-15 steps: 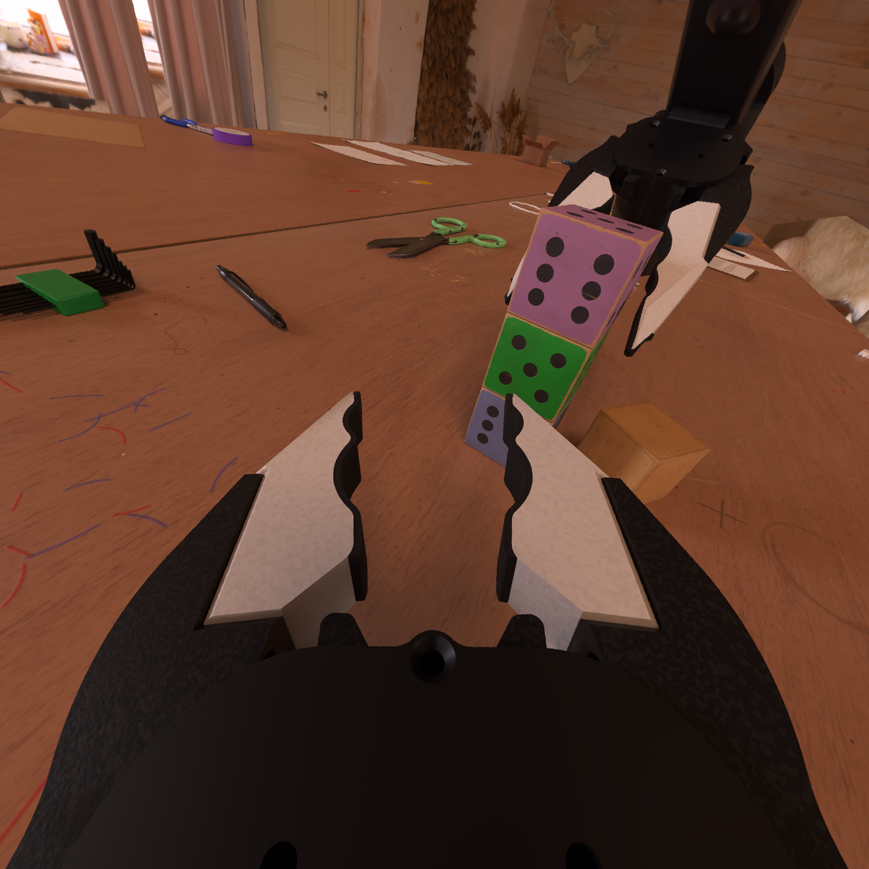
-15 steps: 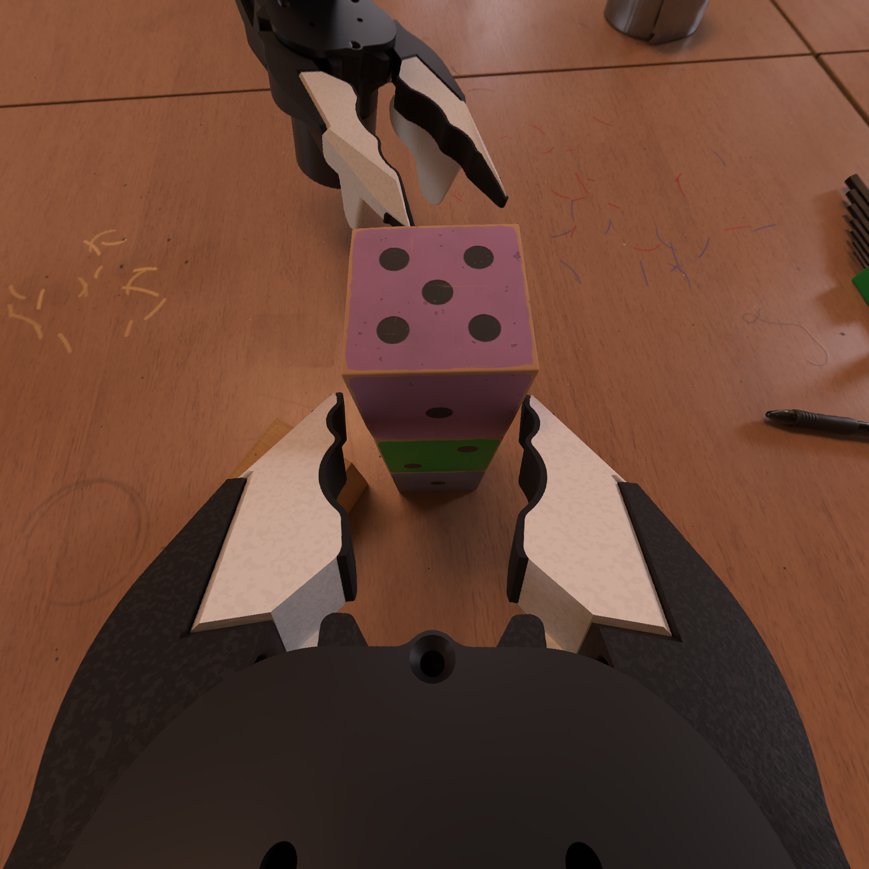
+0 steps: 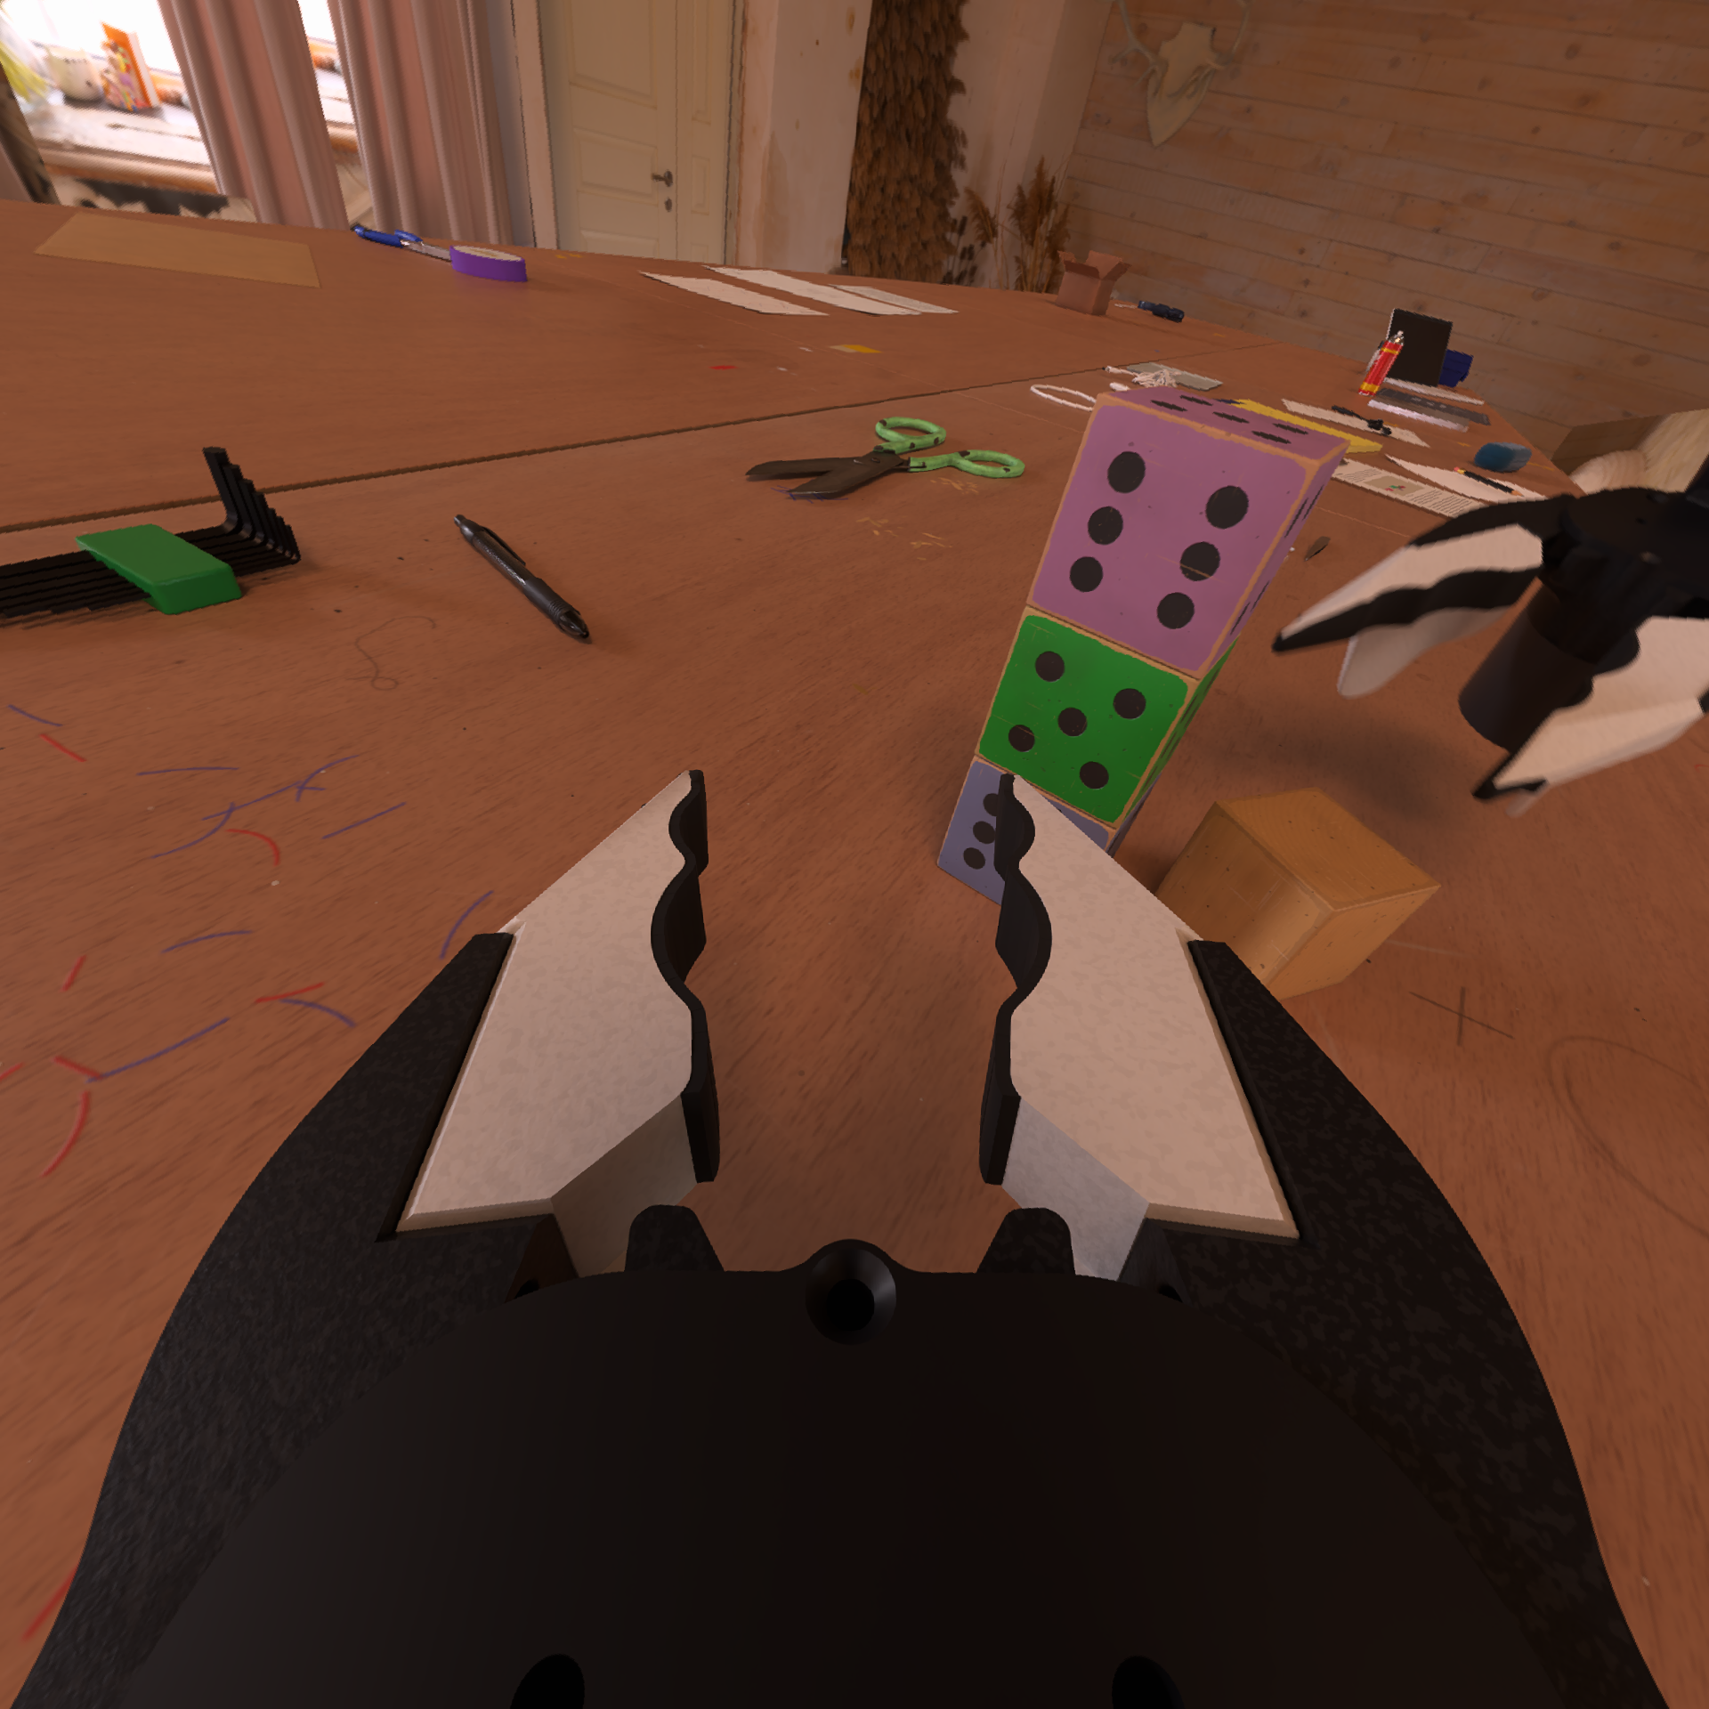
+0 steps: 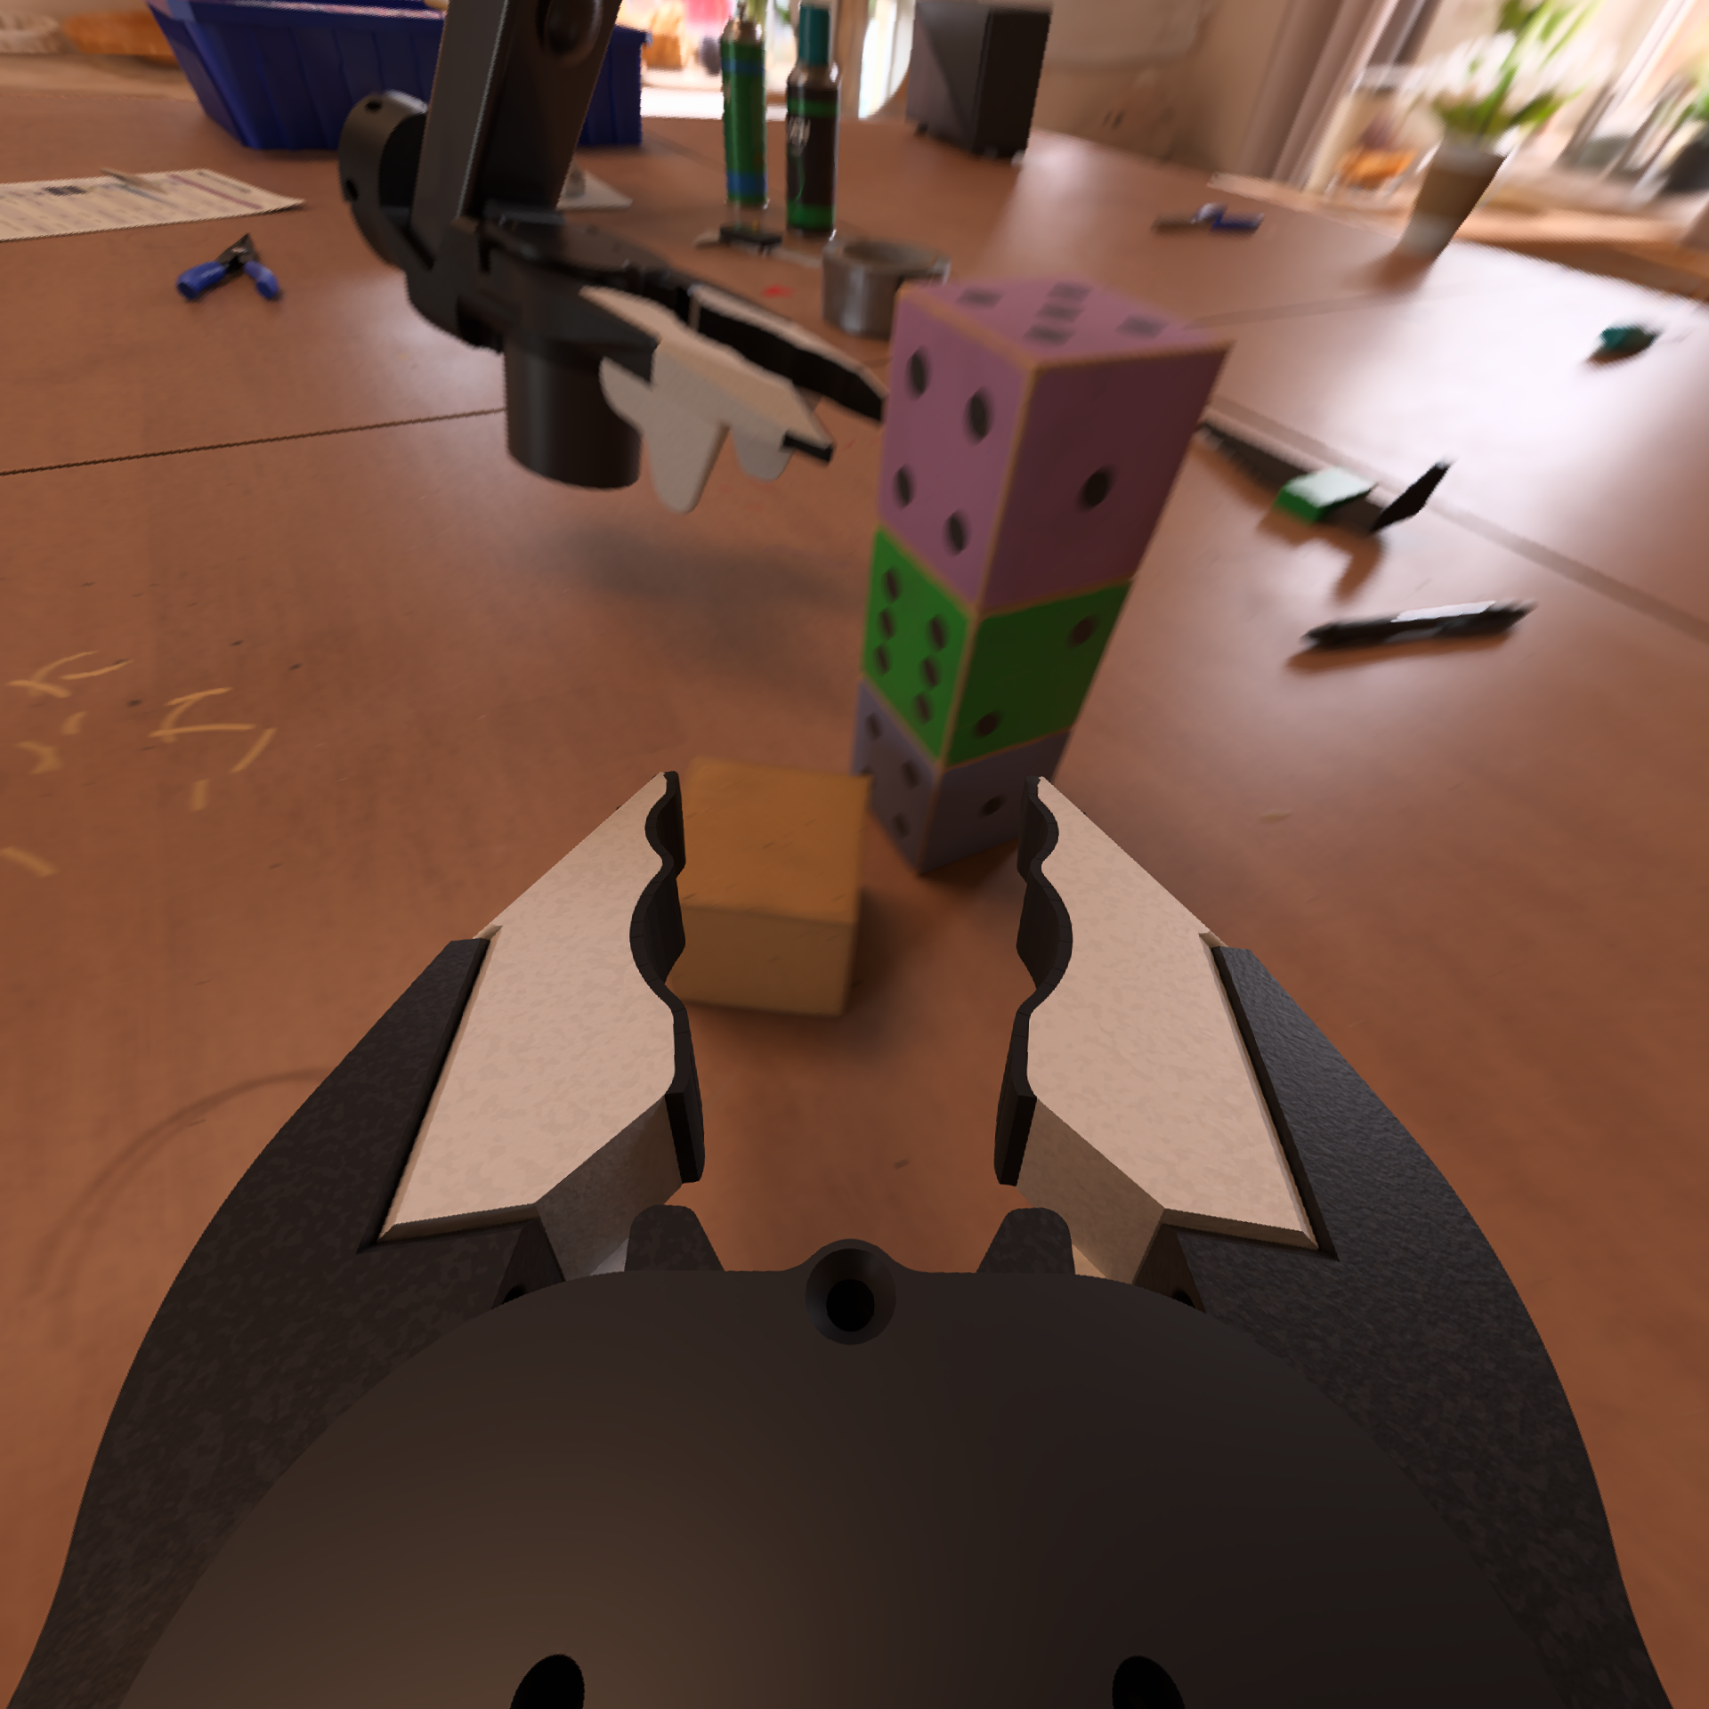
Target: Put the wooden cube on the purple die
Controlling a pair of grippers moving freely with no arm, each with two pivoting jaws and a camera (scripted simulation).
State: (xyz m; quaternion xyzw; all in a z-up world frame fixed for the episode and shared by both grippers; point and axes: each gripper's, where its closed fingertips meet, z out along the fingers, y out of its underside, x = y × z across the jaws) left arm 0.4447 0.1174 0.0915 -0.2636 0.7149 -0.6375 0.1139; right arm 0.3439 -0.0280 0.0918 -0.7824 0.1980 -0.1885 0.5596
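Observation:
A stack of three dice stands on the table: a purple die [image 3: 1174, 536] on top, a green die [image 3: 1077, 717] in the middle, a pale violet die [image 3: 976, 837] at the bottom. The purple die also shows in the right wrist view [image 4: 1036, 444]. The wooden cube [image 3: 1295, 888] lies on the table beside the stack's base; it also shows in the right wrist view [image 4: 772, 888]. My left gripper [image 3: 851, 795] is open and empty, low and just left of the stack. My right gripper [image 4: 851, 795] is open and empty, low, with the cube just beyond its left finger.
A black pen [image 3: 522, 578], green-handled scissors [image 3: 888, 462] and a hex key set in a green holder [image 3: 153, 564] lie on the table left of the stack. Bottles [image 4: 777, 120], a blue bin [image 4: 351, 65] and blue pliers [image 4: 227, 273] stand farther off.
My right gripper has dropped from above the stack and swung round to table height in front of the cube. The left gripper has barely moved. The stack and cube stay put.

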